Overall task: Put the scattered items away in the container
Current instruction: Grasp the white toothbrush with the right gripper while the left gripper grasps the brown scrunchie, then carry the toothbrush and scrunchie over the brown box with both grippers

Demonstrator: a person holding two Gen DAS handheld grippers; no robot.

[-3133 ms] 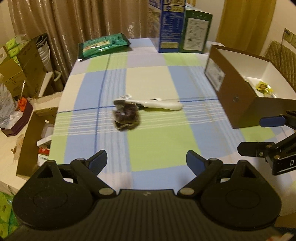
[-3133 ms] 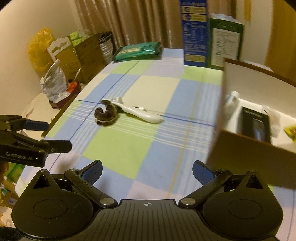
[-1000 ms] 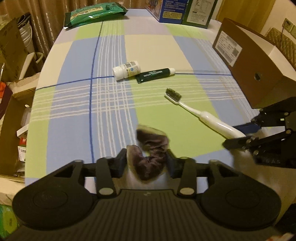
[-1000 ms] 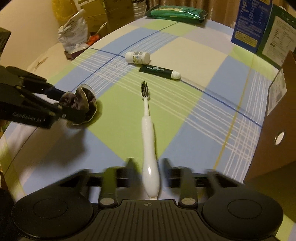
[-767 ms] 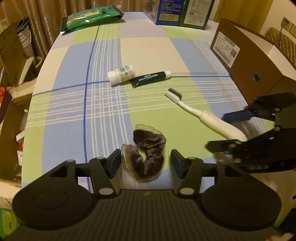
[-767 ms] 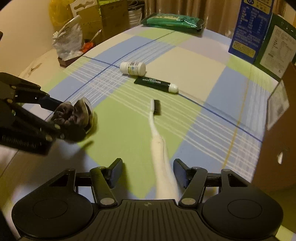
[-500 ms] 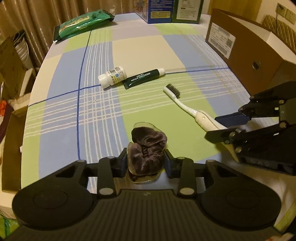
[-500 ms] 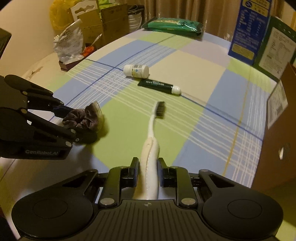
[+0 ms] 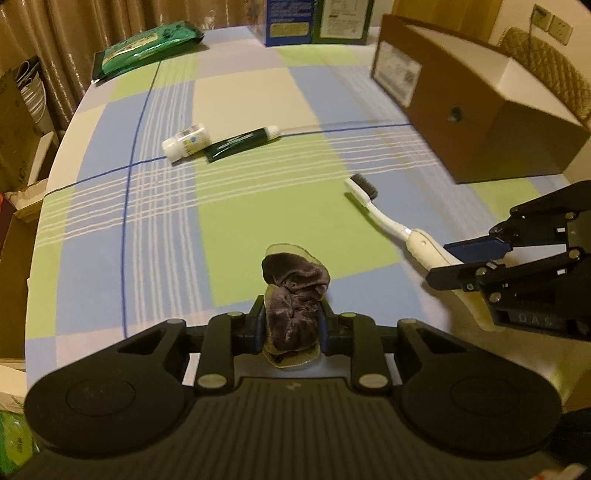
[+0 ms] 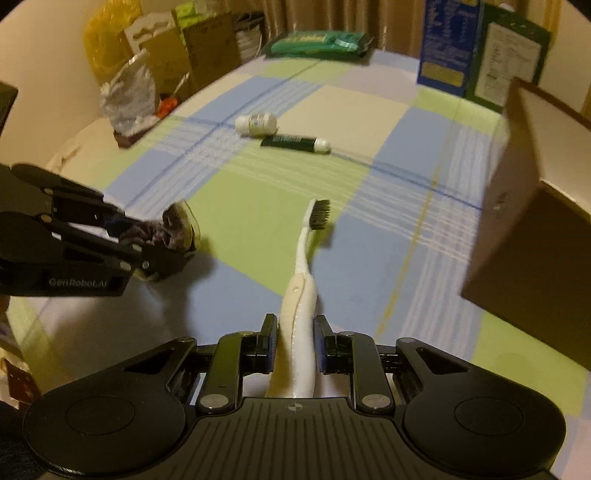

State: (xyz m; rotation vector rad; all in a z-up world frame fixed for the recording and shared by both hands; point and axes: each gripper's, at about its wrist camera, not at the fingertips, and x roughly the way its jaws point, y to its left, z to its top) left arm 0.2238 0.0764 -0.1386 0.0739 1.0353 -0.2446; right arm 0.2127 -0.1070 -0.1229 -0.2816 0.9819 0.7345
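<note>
My left gripper (image 9: 293,314) holds a dark purple scrunchie (image 9: 295,273) in clear wrap, its jaws closing tight on it just above the checked tablecloth (image 9: 258,221). My right gripper (image 10: 295,326) is shut on the handle of a white toothbrush (image 10: 304,258), whose dark bristles point away and up. In the left wrist view the right gripper (image 9: 445,264) sits to the right with the toothbrush (image 9: 384,218). The right wrist view shows the left gripper (image 10: 159,240) with the scrunchie (image 10: 177,227). The open brown box (image 9: 480,147) stands at the far right.
A white bottle (image 9: 186,142) and a dark green tube (image 9: 242,144) lie together mid-table. A green packet (image 9: 147,48) and two upright cartons (image 9: 314,22) stand at the far edge. Cardboard boxes and bags (image 10: 147,74) crowd the floor to the left.
Both grippers went from open to shut, the left on the scrunchie, the right on the toothbrush handle. Both items have come up off the cloth and shifted toward the box side.
</note>
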